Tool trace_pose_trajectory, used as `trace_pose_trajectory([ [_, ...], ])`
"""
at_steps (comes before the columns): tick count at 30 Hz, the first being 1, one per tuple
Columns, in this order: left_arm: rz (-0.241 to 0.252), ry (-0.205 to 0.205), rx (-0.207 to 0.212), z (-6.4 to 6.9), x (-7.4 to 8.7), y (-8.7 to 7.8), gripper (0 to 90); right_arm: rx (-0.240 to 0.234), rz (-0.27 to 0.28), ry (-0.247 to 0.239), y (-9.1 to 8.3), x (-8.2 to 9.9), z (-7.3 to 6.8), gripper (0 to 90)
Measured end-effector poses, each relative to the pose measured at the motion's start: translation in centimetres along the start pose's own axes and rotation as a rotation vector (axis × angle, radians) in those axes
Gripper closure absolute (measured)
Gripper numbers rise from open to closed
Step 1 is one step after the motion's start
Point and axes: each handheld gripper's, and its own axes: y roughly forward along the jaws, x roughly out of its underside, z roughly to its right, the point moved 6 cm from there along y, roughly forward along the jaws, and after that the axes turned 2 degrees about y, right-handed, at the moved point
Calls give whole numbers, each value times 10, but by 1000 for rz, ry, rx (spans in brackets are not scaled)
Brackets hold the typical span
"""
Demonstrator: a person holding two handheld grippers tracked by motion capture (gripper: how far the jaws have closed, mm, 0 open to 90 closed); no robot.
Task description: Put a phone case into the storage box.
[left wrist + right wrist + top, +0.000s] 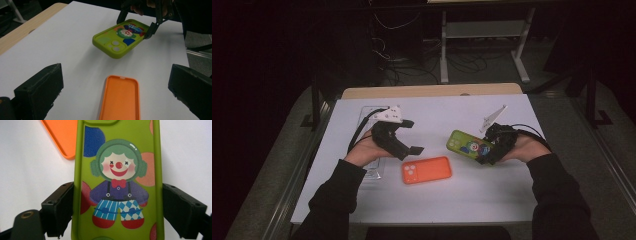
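Right tool (117, 220) jaws clamp the green phone case (117, 182) by its long edges, lifted and tilted off the white counter (472, 195); its own view shows the clown print. Left tool (409, 136) jaws wide apart, empty, hovering above the orange case (121, 97), hand palm-up.

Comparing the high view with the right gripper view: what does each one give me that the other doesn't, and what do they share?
High view alone: the left gripper, jaws apart with nothing between them, the clear plastic bag under that hand, and the table's wooden far edge.

Right gripper view alone: the clown print in full detail, and both black jaws pressed against the case's long sides.

Shared: the green phone case held by the right gripper, the orange phone case, and the white table top.
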Motion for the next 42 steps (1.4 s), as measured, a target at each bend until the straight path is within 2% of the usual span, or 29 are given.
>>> trace_pose_trajectory([
  [3, 4, 4, 21, 1, -6, 8, 0, -16, -7, -1, 1, -2, 2, 153],
  [7, -13, 33, 46, 4, -7, 13, 0, -32, -14, -19, 4, -2, 0, 153],
  [13, -54, 69, 90, 12, -4, 17, 0, -58, -38, -76, 11, -6, -13, 153],
  [16, -83, 87, 97, 17, -1, 20, 0, -68, -49, -96, 13, -8, -19, 153],
  [24, -127, 130, 151, 32, 2, 31, 0, -102, -67, -159, 17, -15, -38, 153],
  [28, -159, 157, 162, 37, 4, 38, 0, -108, -73, -193, 19, -20, -46, 153],
  [30, -167, 158, 170, 39, 5, 39, 0, -112, -75, -205, 19, -23, -50, 153],
  [37, -198, 185, 192, 46, 9, 47, 0, -120, -57, -255, 17, -32, -62, 153],
  [38, -204, 202, 193, 46, 9, 48, 0, -127, -59, -257, 17, -33, -64, 153],
  [42, -219, 210, 203, 50, 12, 53, 0, -135, -46, -289, 16, -38, -70, 153],
])
